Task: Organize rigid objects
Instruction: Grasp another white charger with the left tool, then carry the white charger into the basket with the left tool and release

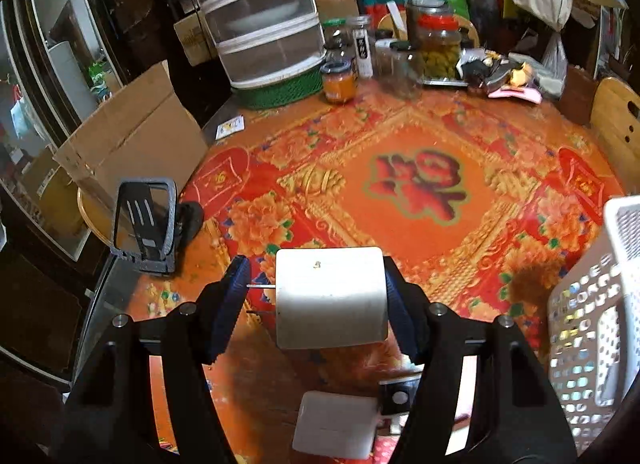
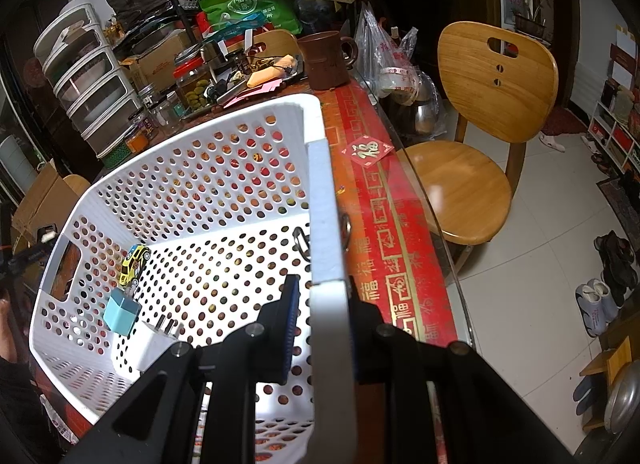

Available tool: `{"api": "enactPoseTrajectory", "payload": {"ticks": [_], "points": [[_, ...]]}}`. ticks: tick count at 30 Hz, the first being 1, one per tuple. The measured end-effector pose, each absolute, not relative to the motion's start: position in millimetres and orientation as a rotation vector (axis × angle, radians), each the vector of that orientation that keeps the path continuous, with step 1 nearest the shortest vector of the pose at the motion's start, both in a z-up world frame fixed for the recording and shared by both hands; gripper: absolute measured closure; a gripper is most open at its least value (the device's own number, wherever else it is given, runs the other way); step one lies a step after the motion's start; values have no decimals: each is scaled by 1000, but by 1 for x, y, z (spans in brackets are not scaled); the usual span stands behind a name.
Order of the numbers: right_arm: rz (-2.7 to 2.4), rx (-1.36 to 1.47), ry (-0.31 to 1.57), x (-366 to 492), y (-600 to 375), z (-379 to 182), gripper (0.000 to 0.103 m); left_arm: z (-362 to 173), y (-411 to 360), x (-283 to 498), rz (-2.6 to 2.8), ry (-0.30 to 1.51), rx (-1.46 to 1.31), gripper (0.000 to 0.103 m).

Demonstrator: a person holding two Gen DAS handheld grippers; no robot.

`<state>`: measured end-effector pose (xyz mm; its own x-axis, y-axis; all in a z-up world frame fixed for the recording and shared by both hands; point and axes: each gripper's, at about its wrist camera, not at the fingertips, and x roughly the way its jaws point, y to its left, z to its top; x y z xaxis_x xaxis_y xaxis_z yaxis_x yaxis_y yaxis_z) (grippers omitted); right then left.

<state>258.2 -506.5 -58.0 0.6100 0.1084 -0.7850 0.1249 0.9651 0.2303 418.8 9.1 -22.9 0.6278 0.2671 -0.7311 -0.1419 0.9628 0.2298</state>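
Observation:
My left gripper (image 1: 315, 269) is shut on a white plug adapter (image 1: 332, 296) and holds it above the red patterned tablecloth (image 1: 416, 136). The adapter's metal prongs point at the left pad. A second white block (image 1: 336, 424) lies on the cloth below, beside a small black part (image 1: 396, 396). The white perforated basket (image 1: 592, 328) stands at the right edge. My right gripper (image 2: 322, 284) is shut on the basket's rim (image 2: 324, 200). Inside the basket (image 2: 100, 192) lie a yellow toy car (image 2: 135, 264), a light blue charger (image 2: 121, 310), a white plug (image 2: 154, 346) and a metal ring (image 2: 301, 242).
A black phone stand (image 1: 144, 220) and a cardboard box (image 1: 132, 136) sit at the table's left. Jars (image 1: 436, 44), a mesh food cover (image 1: 260, 16) and clutter line the far edge. A brown mug (image 2: 326, 58) stands behind the basket, and a wooden chair (image 2: 480, 112) is past the table's right edge.

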Motion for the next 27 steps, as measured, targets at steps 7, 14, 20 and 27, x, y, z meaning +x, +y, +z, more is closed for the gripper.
{"api": "enactPoseTrajectory", "payload": {"ticks": [7, 14, 20, 27], "points": [[-10, 274, 919, 258, -506, -58, 83, 25, -23, 390, 190, 746, 175, 41], [-10, 275, 919, 259, -507, -58, 83, 61, -88, 367, 82, 668, 214, 41], [-10, 275, 919, 258, -507, -58, 83, 66, -152, 349, -43, 663, 249, 41], [-10, 275, 918, 259, -507, -58, 83, 54, -221, 335, -146, 680, 294, 41]]}}
